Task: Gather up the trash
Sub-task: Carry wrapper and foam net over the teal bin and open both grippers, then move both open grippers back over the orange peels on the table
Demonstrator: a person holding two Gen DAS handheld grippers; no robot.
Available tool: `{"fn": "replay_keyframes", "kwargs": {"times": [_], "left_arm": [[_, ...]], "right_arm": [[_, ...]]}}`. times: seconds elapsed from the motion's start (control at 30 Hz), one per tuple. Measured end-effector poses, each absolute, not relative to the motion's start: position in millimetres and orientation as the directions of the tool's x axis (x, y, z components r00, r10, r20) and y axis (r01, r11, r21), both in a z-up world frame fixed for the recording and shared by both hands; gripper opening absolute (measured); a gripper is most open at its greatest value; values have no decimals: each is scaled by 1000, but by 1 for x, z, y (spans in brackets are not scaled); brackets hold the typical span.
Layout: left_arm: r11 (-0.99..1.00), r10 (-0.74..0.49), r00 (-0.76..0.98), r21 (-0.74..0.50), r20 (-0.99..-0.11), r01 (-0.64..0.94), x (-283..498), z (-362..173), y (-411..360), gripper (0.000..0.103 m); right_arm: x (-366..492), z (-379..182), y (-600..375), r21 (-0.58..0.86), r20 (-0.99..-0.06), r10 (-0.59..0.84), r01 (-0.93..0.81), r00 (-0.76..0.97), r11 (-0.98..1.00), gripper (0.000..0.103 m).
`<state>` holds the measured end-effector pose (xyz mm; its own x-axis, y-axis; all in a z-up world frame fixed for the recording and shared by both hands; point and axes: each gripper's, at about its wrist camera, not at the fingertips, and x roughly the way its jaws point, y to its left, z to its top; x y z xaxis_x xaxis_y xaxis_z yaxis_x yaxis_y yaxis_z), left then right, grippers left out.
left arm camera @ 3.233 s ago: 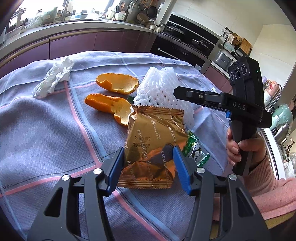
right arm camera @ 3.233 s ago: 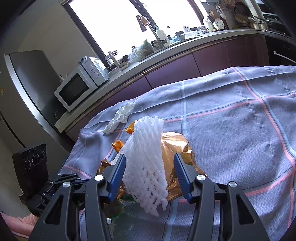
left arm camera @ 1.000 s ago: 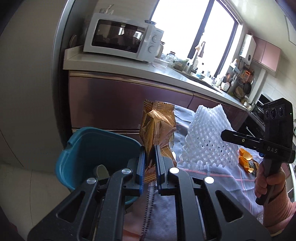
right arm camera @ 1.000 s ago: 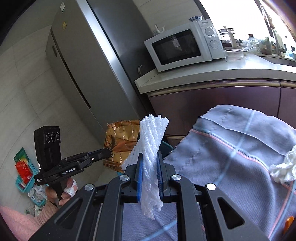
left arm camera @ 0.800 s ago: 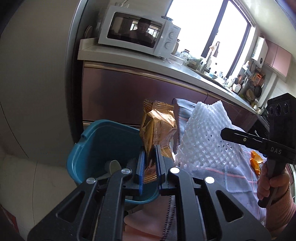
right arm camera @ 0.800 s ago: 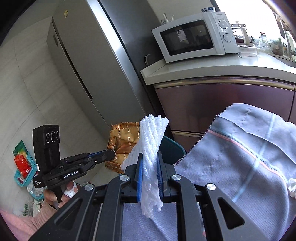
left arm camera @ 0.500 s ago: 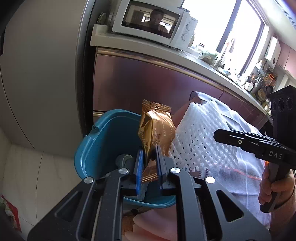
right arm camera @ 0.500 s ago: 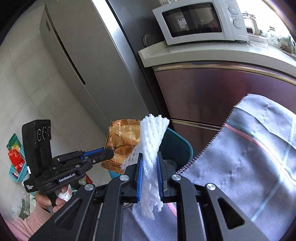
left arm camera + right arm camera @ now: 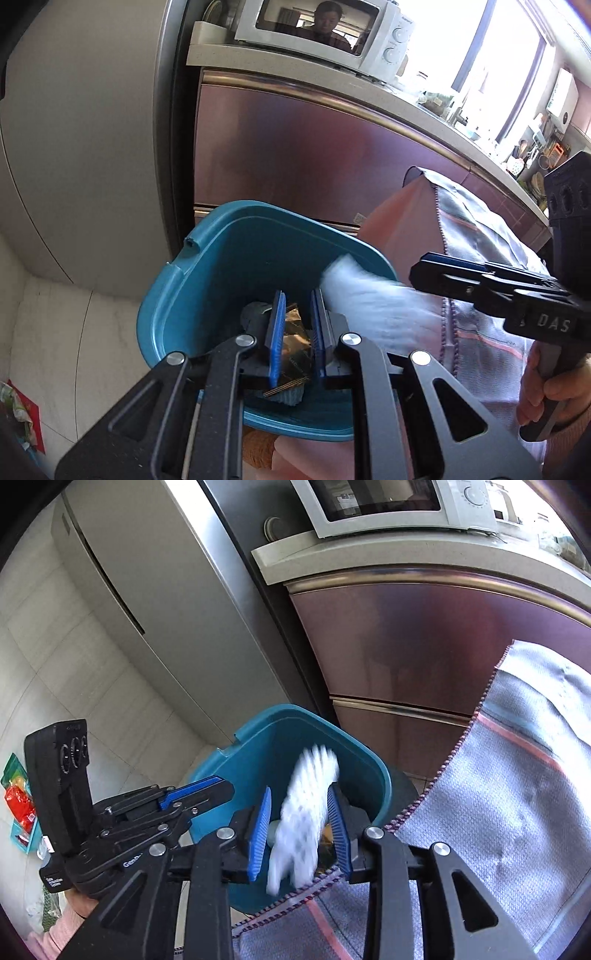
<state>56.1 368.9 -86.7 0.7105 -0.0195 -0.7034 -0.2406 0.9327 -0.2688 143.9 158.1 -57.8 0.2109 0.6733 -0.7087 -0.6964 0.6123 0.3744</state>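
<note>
A teal bin [image 9: 229,221] stands on the floor beside the table, under both grippers. My left gripper [image 9: 297,295] hangs over its mouth with the jaws opening. The gold snack wrapper [image 9: 293,343] has slipped down between the blue pads and sits low in the bin, no longer pinched. My right gripper [image 9: 299,792] is also over the bin [image 9: 291,716] with its jaws opening. The white foam net [image 9: 306,812] is blurred between them, dropping free. In the left wrist view the net [image 9: 362,291] streaks down from the right gripper [image 9: 421,273]. The left gripper [image 9: 221,788] shows at the left.
The table's edge with its grey checked cloth [image 9: 517,812] lies right of the bin. Purple cabinets [image 9: 295,155] and a steel fridge [image 9: 166,590] stand behind it, with a microwave [image 9: 317,29] on the counter. A hand [image 9: 546,398] holds the right gripper. Colourful packets [image 9: 18,801] lie on the floor.
Both grippers have sunk closer to the bin and parted their jaws. The wrapper, earlier upright in the left jaws, has dropped in; the foam net is falling from the right jaws.
</note>
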Motion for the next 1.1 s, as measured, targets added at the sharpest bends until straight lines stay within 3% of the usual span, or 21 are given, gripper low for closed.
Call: {"fn": "replay_keyframes", "kwargs": {"times": [0.47,0.6,0.73,1.1], "left_arm": [[963,-127,792,-267,-597,-47,46,-43,313,30],[965,-188,808,-258,-558,46,42,-26,282,35],[957,-257,805,-258,-535,134,41,-13,248,38],[887,-461,690,-258,-558,383,37,-18,128,40]], "right_arm": [[127,-22,98,410,-605,740,-682,294,606,31],[110,-4,68,387,-572,748,-694,336,607,41],[99,9,37,363,-548,739,-685,391,632,42],[64,22,-101,350,-501,649,-551,573,757,47]]}}
